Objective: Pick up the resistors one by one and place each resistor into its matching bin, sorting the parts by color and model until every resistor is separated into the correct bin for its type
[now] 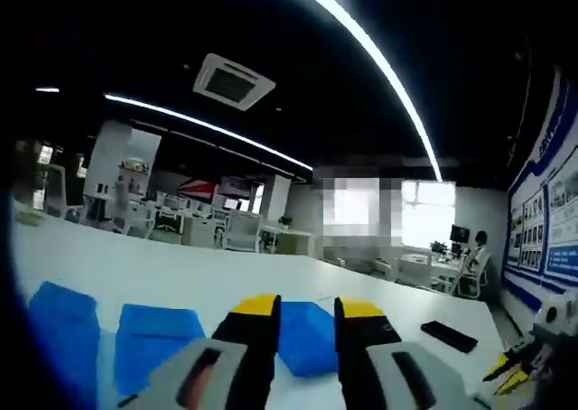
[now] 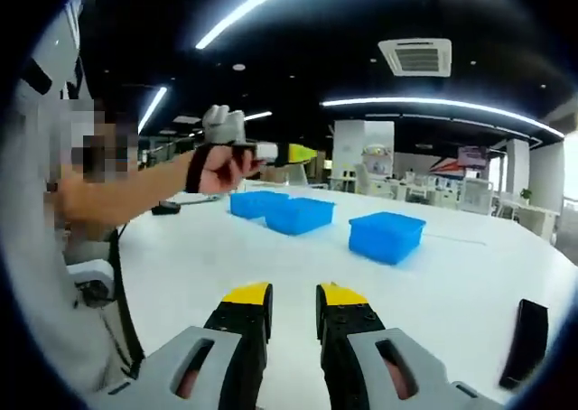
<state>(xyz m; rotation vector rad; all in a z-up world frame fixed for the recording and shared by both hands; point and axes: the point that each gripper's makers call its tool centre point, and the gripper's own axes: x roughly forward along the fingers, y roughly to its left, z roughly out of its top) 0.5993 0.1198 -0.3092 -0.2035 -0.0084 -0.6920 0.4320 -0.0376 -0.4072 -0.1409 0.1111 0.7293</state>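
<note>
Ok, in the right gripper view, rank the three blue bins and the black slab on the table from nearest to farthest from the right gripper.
1. Black slab, at the right edge, about level with the right gripper.
2. Right bin, standing alone.
3. Middle bin, left of it.
4. Left bin, partly behind the middle bin, farthest.

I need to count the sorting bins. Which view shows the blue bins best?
The right gripper view: three blue bins stand whole and unblocked on the white table. In the left gripper view the left tool partly covers the middle bin.
</note>
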